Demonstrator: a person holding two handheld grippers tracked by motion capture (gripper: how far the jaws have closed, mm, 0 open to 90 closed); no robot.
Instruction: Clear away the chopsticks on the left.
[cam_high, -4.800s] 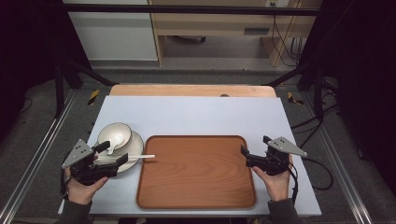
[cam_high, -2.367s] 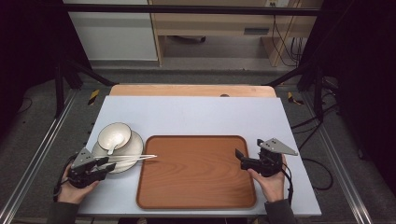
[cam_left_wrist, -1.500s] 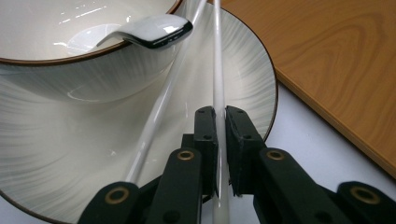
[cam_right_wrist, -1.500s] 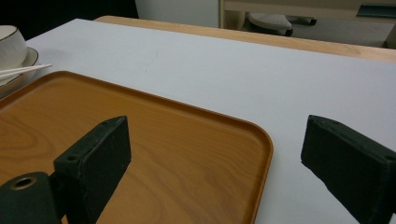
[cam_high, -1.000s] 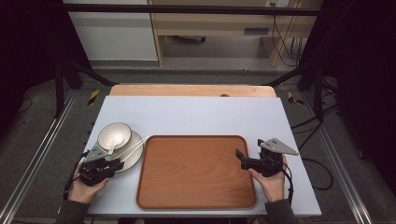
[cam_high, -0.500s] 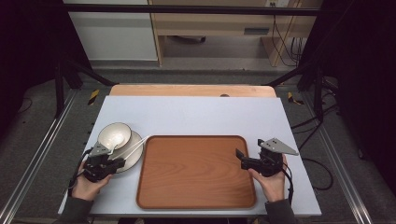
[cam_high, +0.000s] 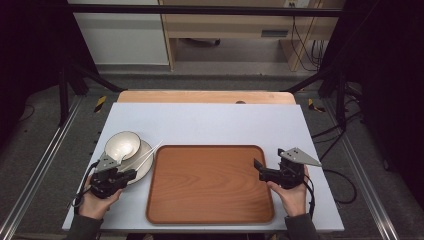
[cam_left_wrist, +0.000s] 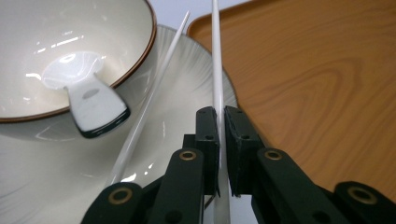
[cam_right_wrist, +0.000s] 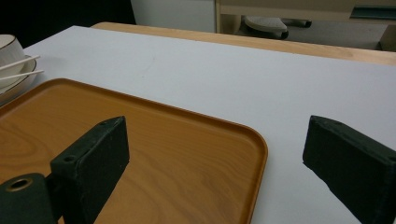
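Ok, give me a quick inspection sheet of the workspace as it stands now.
Surface: white table top, wooden strip at the far edge.
Job's things: two white chopsticks; one chopstick clamped, the other chopstick lying on the plate; bowl with a spoon on that plate; wooden tray bare.
Clutter: nothing seen.
Grippers: left gripper shut on a chopstick; right gripper open by the tray.
Cables: one trails from each gripper.
Surroundings: dark frame, grey floor, wooden furniture.
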